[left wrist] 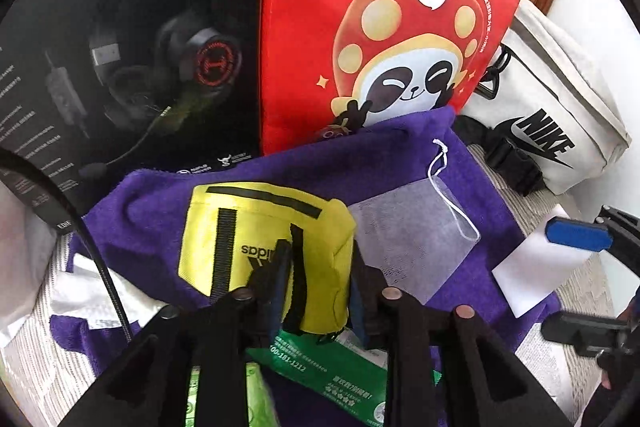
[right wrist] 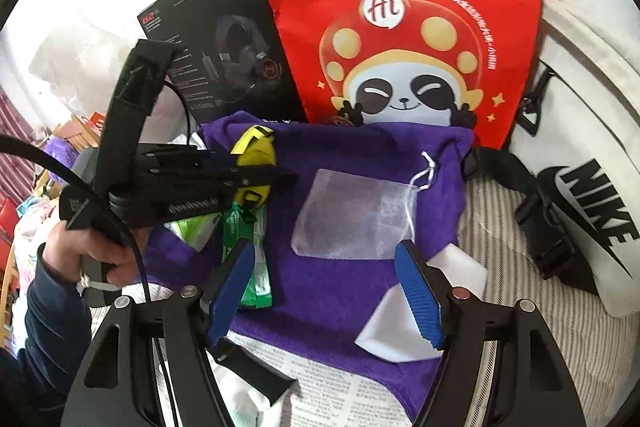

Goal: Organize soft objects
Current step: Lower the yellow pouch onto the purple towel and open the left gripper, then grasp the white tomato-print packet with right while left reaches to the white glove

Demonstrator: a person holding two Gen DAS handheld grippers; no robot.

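Left gripper (left wrist: 316, 267) angles steeply down, straddling yellow pouch (left wrist: 256, 243).

Yellow pouch (left wrist: 264, 247) (black straps), purple towel (right wrist: 340, 283), red panda-print bag (right wrist: 400, 27)

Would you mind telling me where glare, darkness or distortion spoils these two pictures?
Left wrist view: the headset box is dark and its print hard to read; the rim bends lines. Right wrist view: the wall behind is blown out white; the red bag stays sharp, the Nike bag stretches at the edge.
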